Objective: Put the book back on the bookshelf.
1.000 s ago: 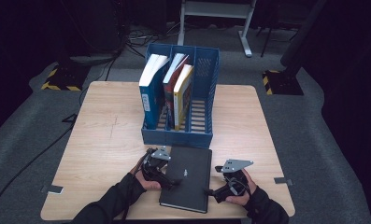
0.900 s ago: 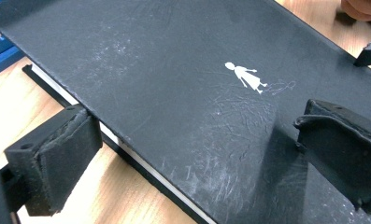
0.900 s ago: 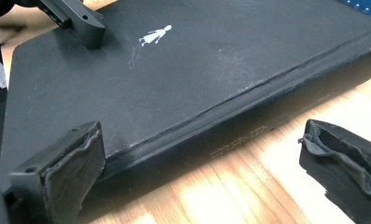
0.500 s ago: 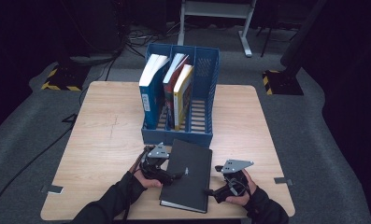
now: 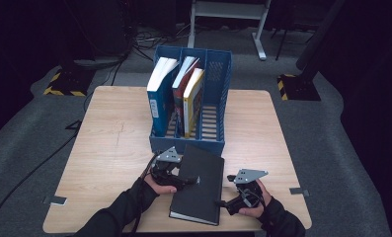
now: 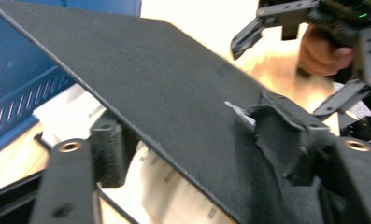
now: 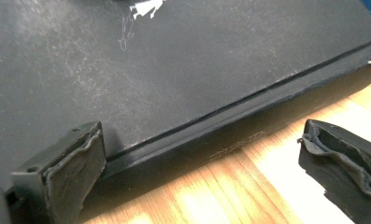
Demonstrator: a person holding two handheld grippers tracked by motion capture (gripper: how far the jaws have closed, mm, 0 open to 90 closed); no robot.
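1. The black book (image 5: 197, 185) lies flat on the surface (image 5: 109, 143), just in front of the blue file rack (image 5: 218, 74). Its long axis runs from the near edge toward the rack, slightly tilted.
2. My left gripper (image 5: 176, 177) sits at the book's left edge. Its jaws have just been closing around the raised front cover (image 6: 164, 93); one jaw is under it and one over it, and I cannot tell whether the pads press yet.
3. My right gripper (image 5: 233, 200) rests by the spine (image 7: 248, 135), jaws released either side of it, not clamped.
4. Both forearms enter low and level. I judge the left hand leads the next move.
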